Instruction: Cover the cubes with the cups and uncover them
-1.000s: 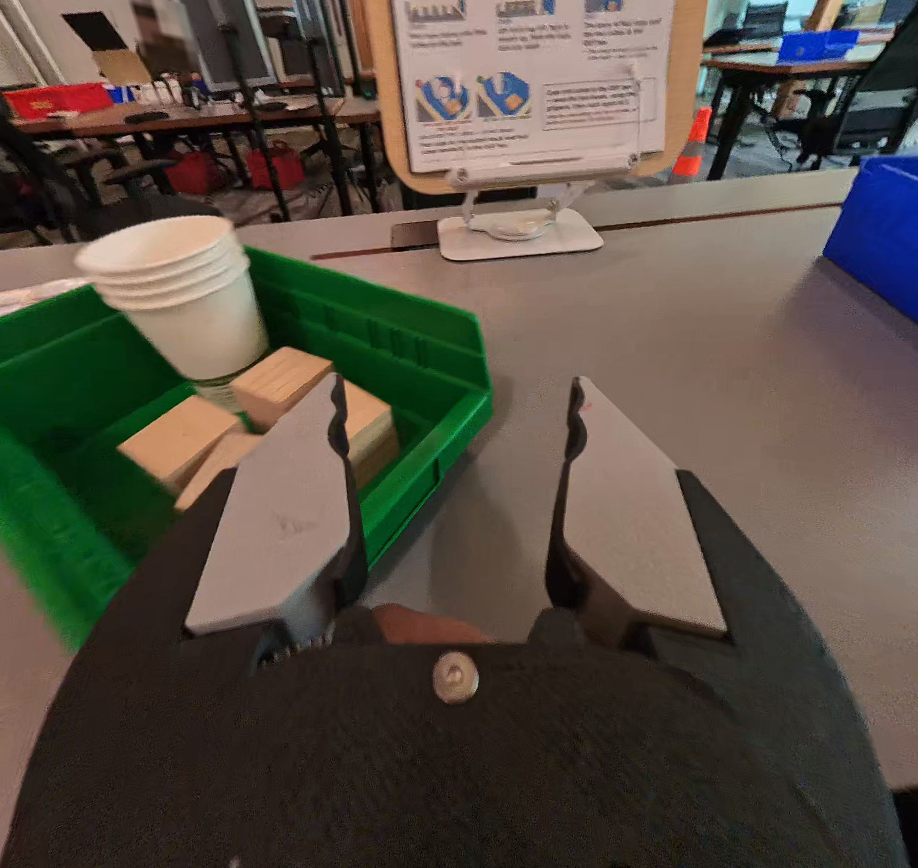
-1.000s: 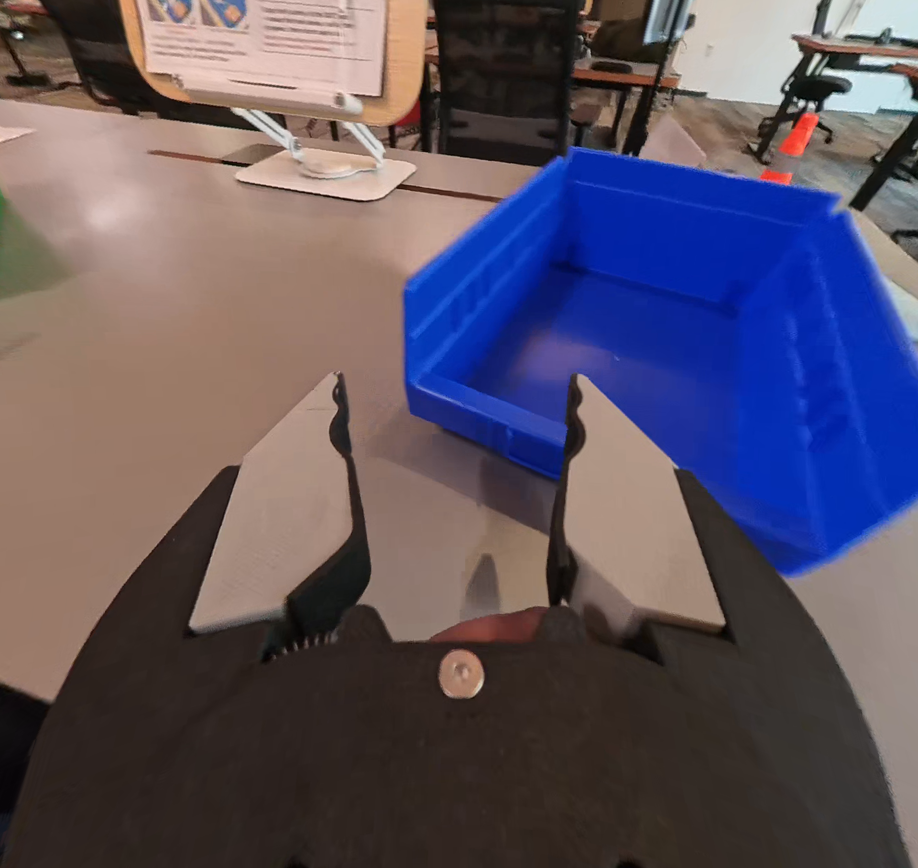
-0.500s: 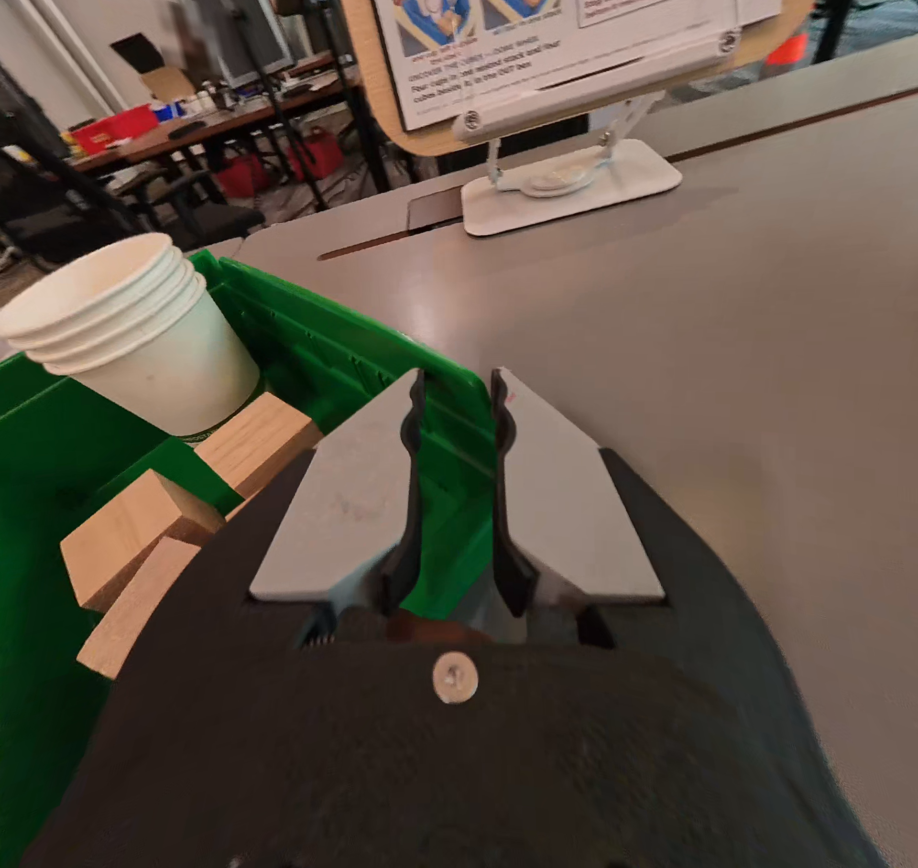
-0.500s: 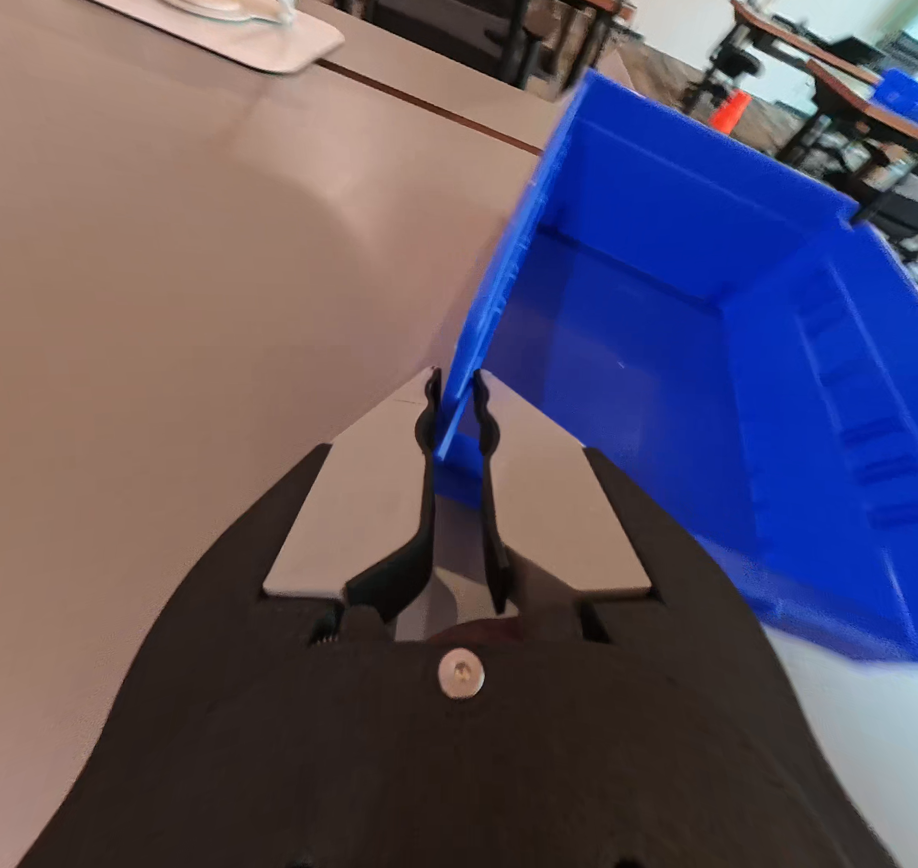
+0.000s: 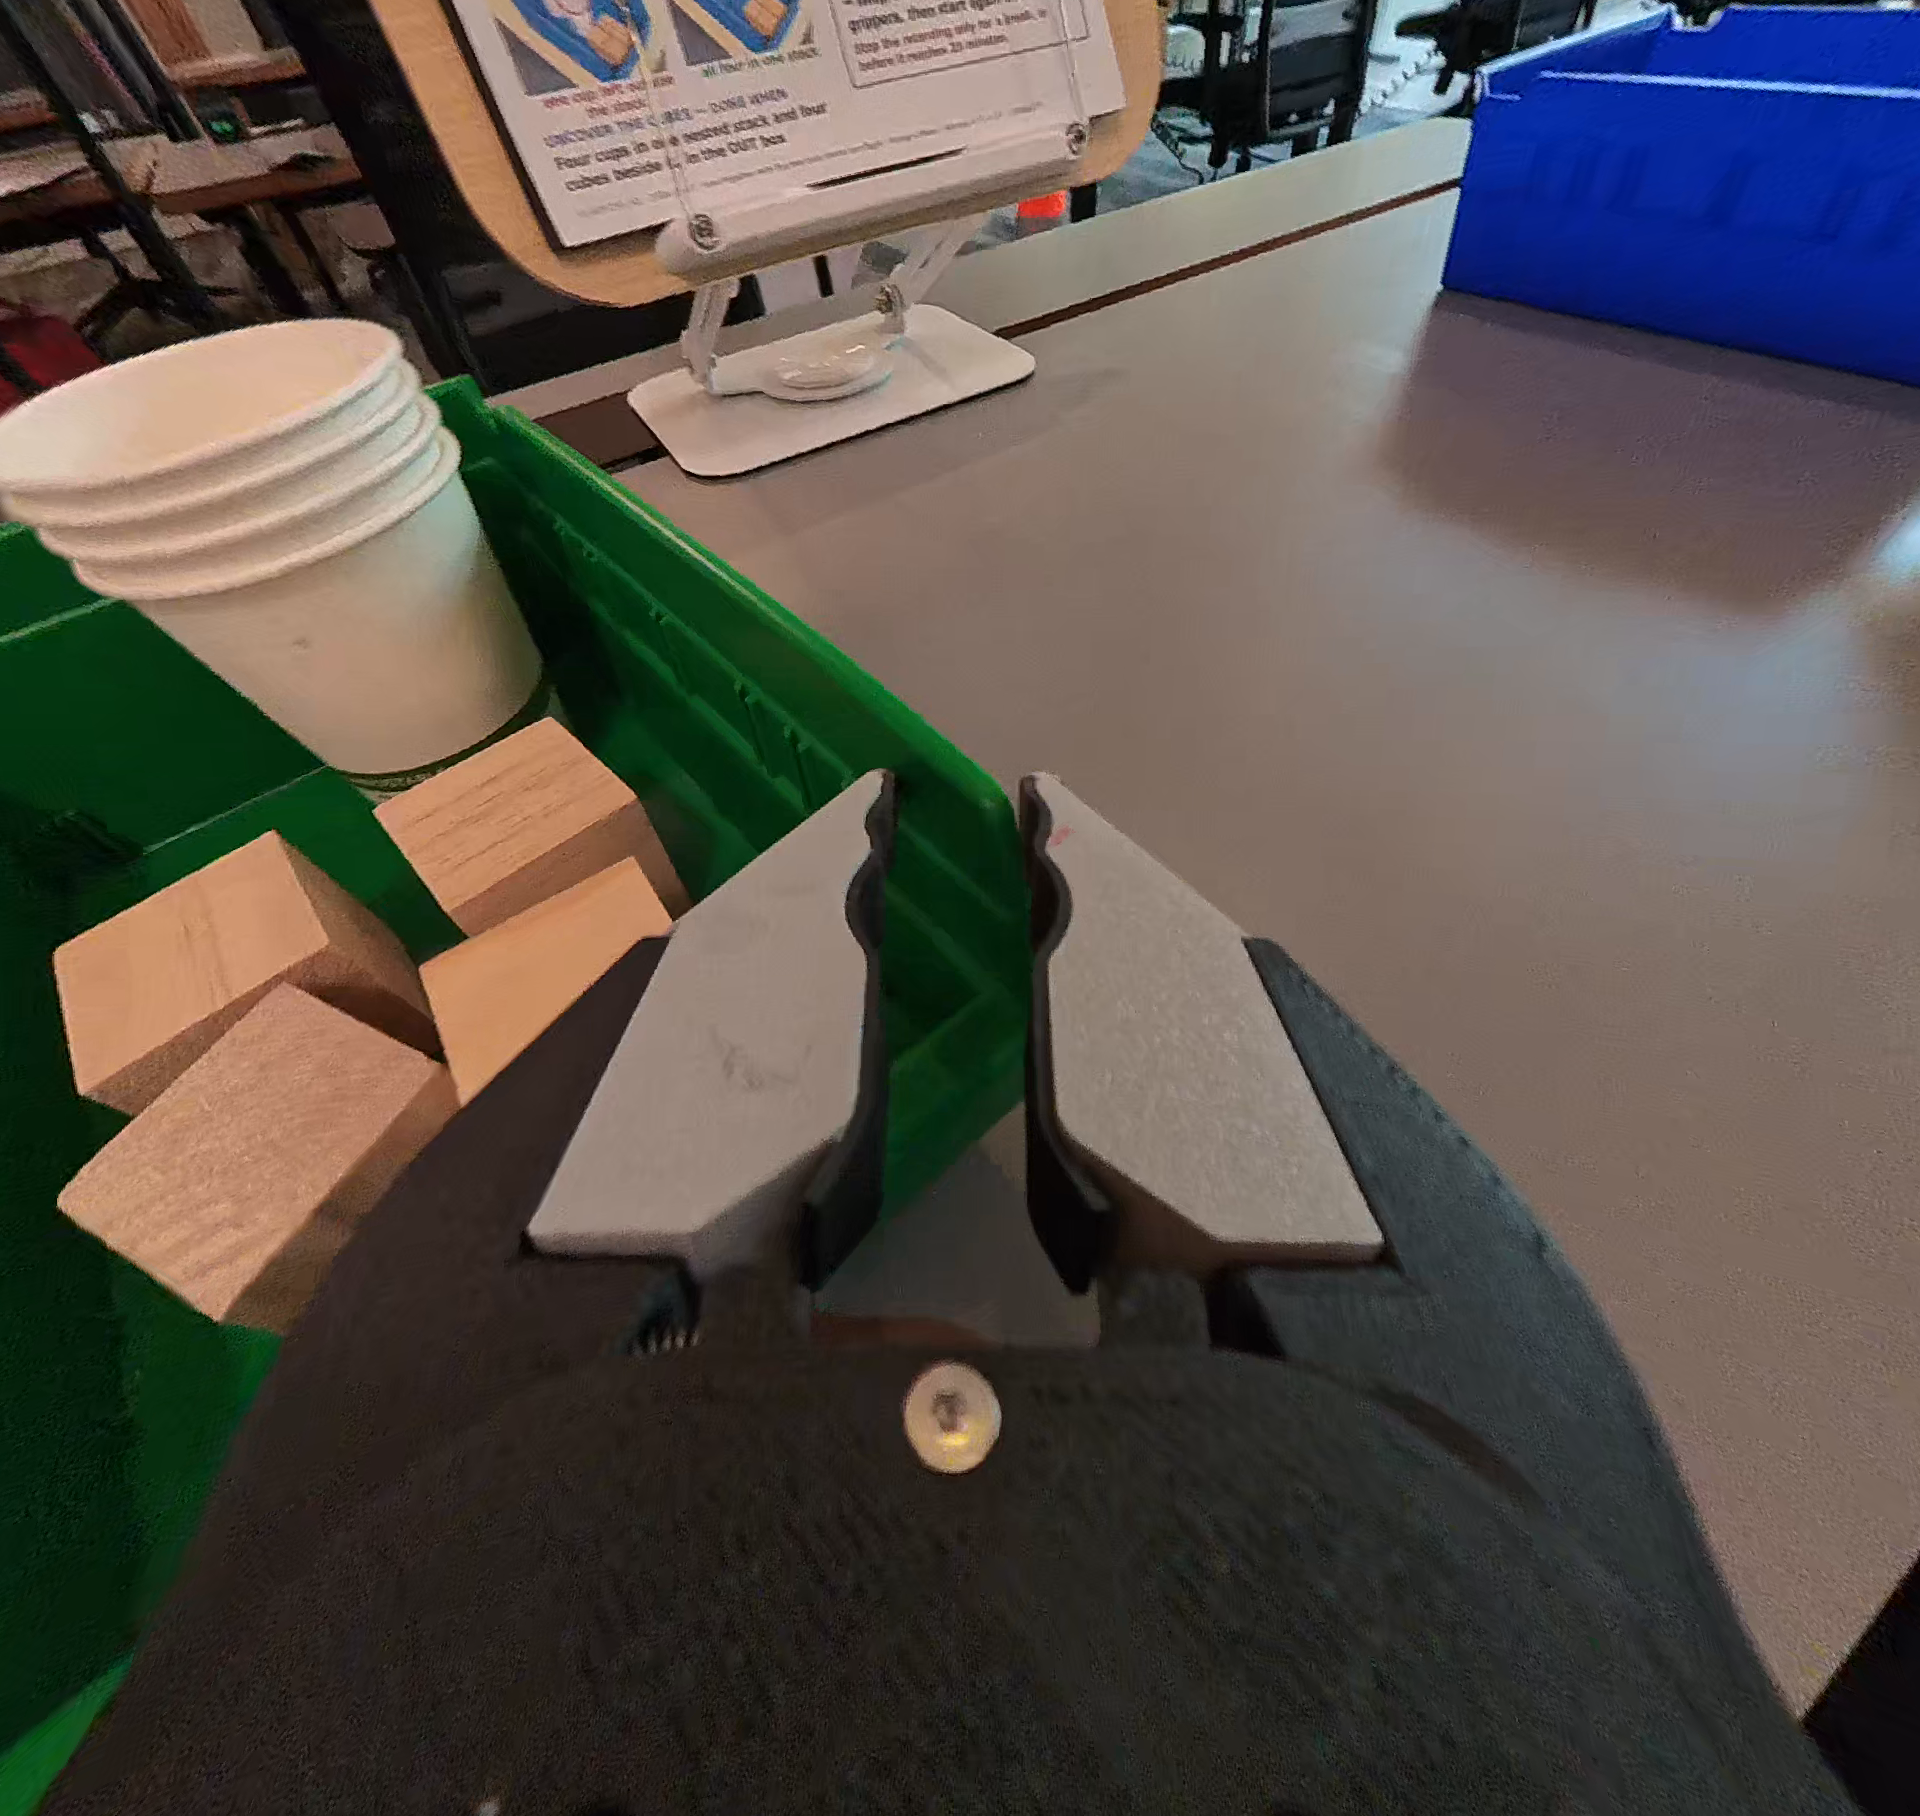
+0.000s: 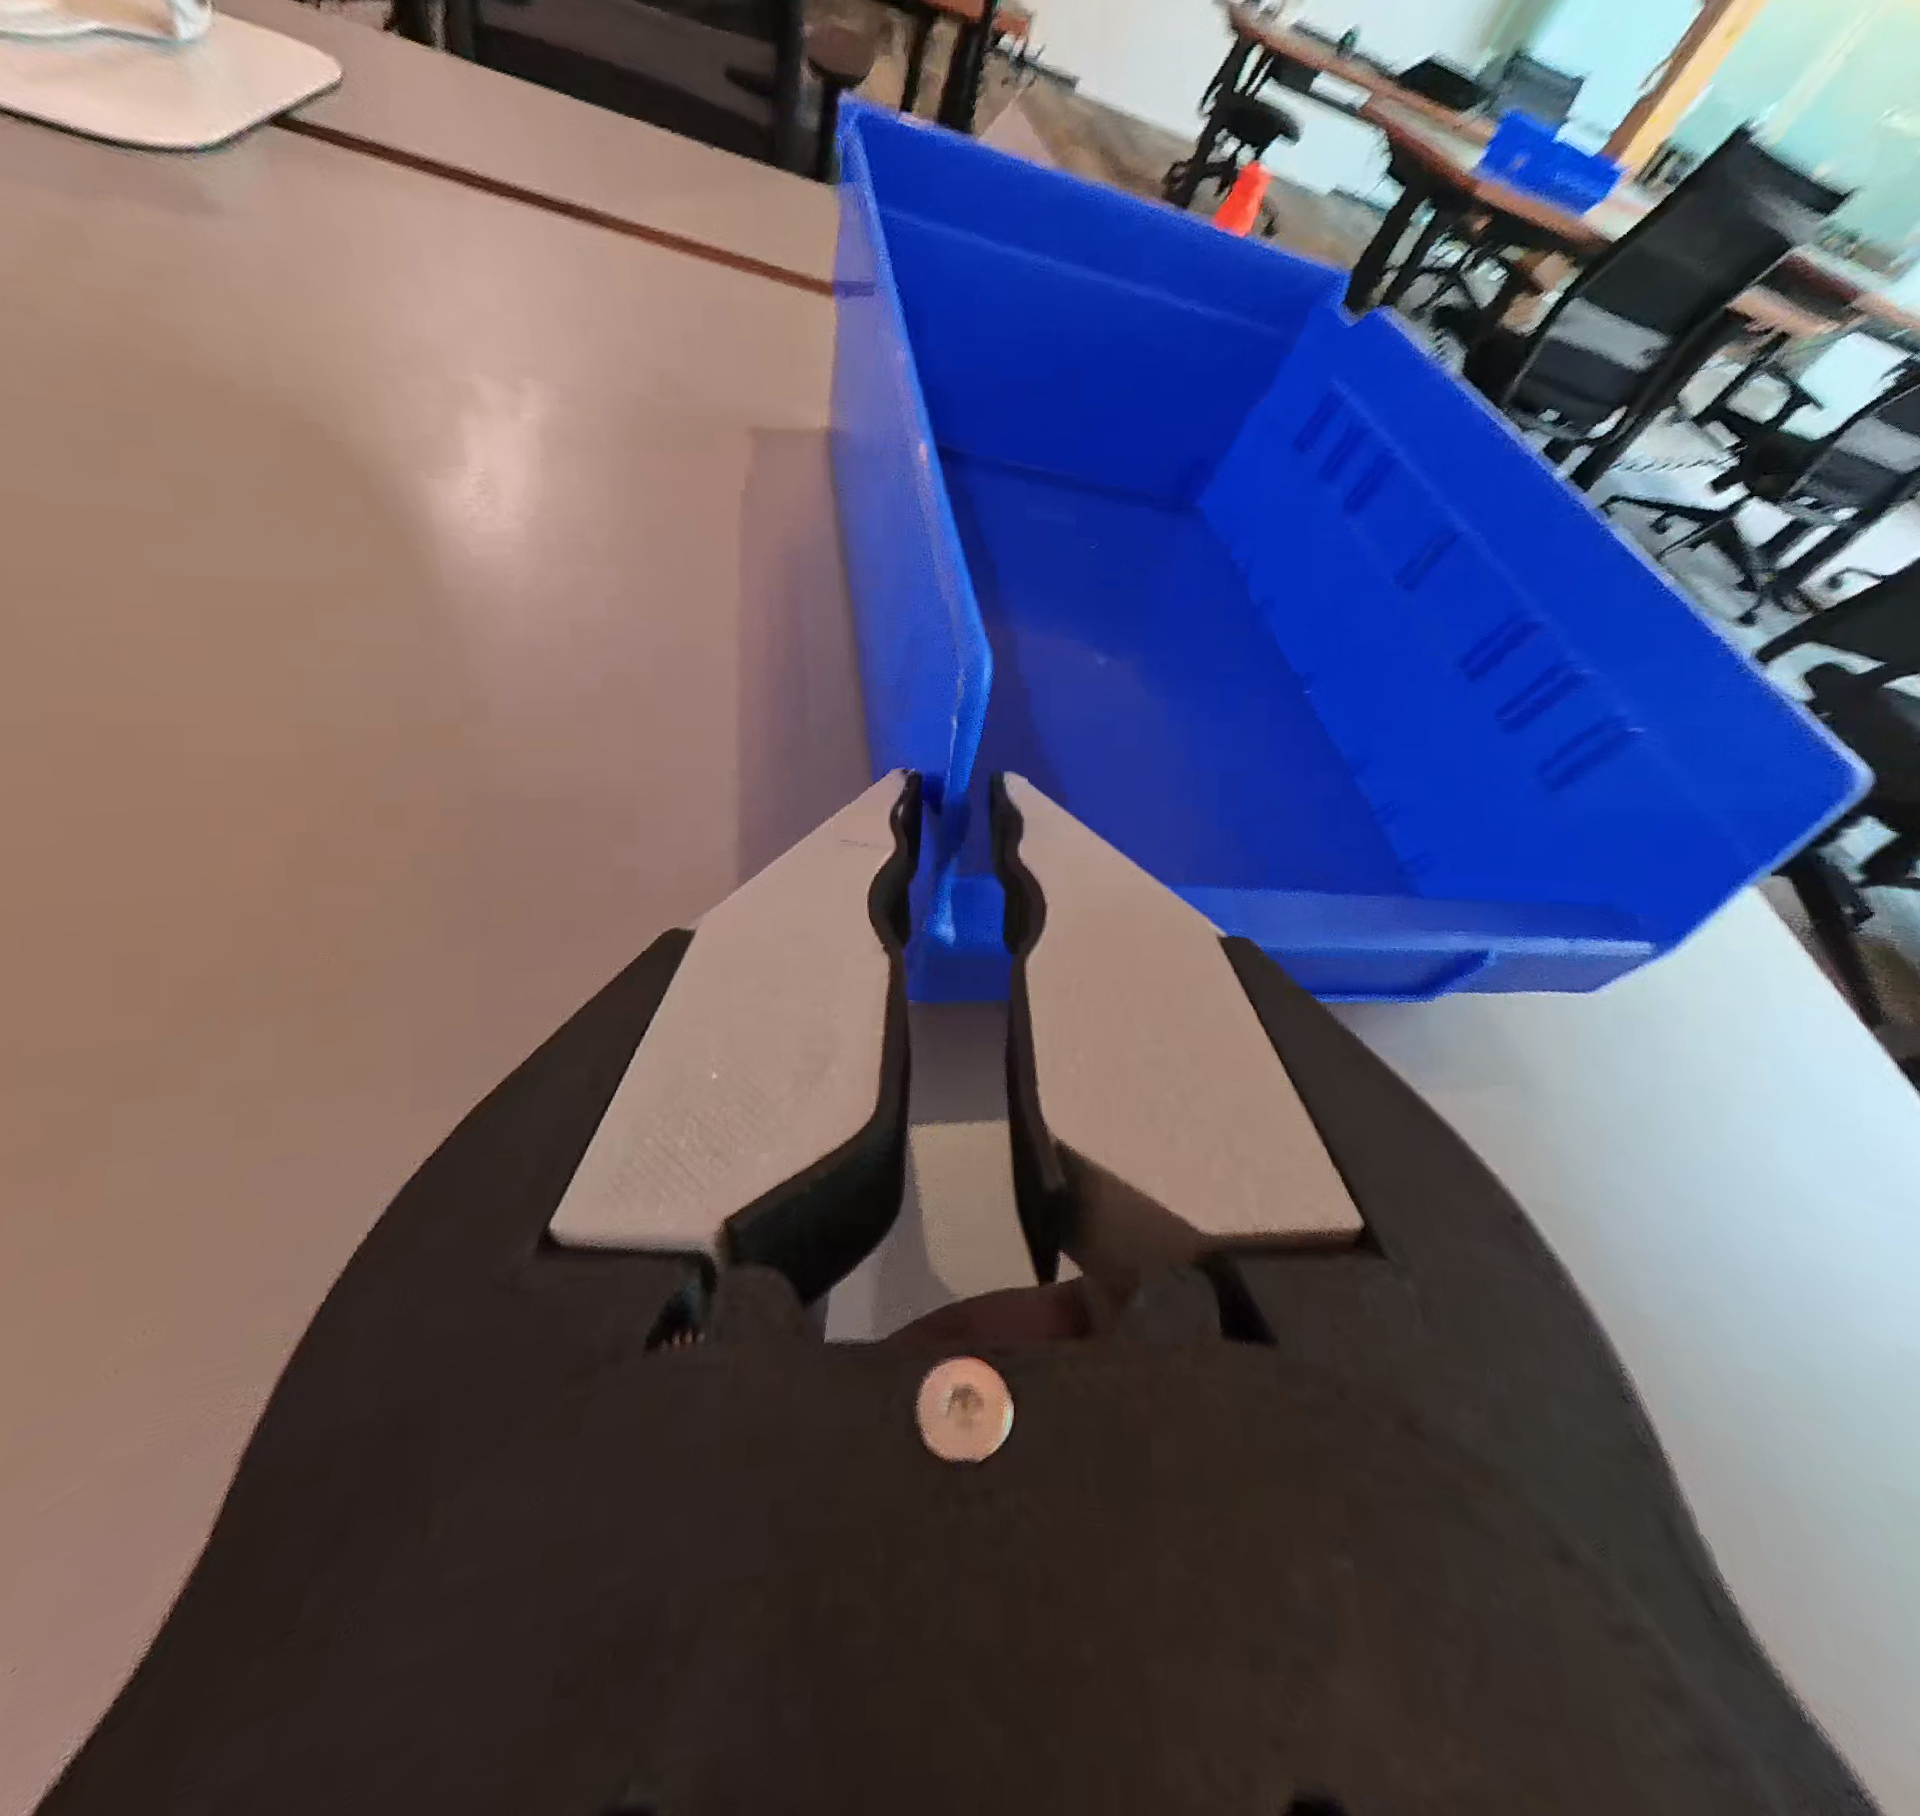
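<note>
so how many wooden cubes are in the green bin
4, clustered below the cup stack in the green bin: back, left, front, right partly behind the gripper.

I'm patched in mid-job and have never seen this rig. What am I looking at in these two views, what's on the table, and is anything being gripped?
There is no robot arm: a person holds a two-finger gripper in each hand, each with a camera looking along its fingers. The left gripper is clamped on the side wall of the green bin, which holds a stack of white paper cups and wooden cubes. The right gripper is closed on the wall of the blue bin, which looks empty. Both bins sit on a grey table, with an instruction board on a stand behind.
</note>
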`<state>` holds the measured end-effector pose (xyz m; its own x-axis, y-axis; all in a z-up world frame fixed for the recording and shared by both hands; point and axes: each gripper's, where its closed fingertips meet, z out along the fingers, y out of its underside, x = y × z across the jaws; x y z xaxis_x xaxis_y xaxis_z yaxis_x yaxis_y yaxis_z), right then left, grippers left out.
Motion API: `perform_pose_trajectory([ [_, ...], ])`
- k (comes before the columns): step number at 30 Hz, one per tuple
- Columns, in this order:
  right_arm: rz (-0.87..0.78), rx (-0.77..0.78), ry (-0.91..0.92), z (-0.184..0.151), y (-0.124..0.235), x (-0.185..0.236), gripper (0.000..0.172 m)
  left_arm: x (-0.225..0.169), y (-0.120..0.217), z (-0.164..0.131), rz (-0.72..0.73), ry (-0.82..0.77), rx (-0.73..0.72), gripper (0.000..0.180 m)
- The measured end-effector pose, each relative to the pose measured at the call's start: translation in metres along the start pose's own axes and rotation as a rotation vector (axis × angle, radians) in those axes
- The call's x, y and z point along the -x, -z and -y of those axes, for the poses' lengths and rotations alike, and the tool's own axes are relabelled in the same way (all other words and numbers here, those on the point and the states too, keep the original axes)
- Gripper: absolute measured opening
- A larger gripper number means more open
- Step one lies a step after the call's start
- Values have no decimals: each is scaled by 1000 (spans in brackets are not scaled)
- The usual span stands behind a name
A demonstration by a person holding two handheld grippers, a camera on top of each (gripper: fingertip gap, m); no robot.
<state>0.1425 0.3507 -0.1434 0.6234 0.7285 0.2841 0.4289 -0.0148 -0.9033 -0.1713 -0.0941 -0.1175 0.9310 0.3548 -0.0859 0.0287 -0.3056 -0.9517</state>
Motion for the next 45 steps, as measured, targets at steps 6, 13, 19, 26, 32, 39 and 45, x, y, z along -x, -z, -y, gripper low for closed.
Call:
perform_pose_trajectory([
  [6,117,-162,-66,28,39,21,36,-2,42,40,216,37,-173,24],
  [13,564,-203,-37,99,48,138,71,-82,-15,131,55,19,-316,41],
  [19,636,-140,20,103,-38,214,78,-102,-151,104,118,-85,-207,41],
  [26,762,-8,28,79,-60,240,73,-108,-151,103,-21,5,-314,10],
  [32,752,-5,20,78,-61,238,71,-104,-159,86,-1,68,-256,16],
  [39,775,-49,-27,84,-55,234,70,-122,-172,73,17,-132,-200,15],
  [45,794,-36,-68,83,-54,232,68,-124,-168,74,11,-140,-215,12],
])
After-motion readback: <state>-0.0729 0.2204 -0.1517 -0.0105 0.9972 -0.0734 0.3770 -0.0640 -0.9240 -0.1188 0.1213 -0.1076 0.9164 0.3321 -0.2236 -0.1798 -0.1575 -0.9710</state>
